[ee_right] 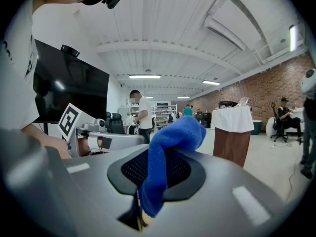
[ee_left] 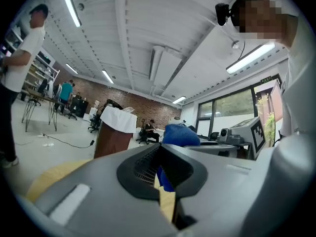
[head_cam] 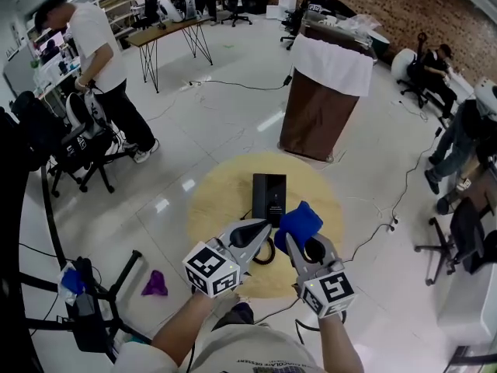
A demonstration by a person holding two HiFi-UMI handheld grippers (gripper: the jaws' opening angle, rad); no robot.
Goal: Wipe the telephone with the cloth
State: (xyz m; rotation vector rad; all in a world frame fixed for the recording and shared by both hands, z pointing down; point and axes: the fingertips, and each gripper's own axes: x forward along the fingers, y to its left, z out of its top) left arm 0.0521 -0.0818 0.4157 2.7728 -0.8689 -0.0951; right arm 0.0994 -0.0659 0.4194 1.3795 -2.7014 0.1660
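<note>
My right gripper (head_cam: 298, 244) is clamped on the blue cloth (head_cam: 300, 221), which bunches up over its tips. Just beside it at nine o'clock, my left gripper (head_cam: 258, 230) has its jaws together with nothing between them. At twelve o'clock from both, the black phone (head_cam: 269, 195) lies flat on the round tan surface (head_cam: 216, 207), and from overhead the cloth sits by the phone's five o'clock corner. Farther out at one o'clock stands a brown stand (head_cam: 318, 111) draped in white. A purple rag (head_cam: 154, 284) lies on the floor at eight o'clock.

floor (head_cam: 233, 107): glossy white | wall (head_cam: 396, 6): red brick | ceiling lights (ee_left: 72, 6): strips lit
</note>
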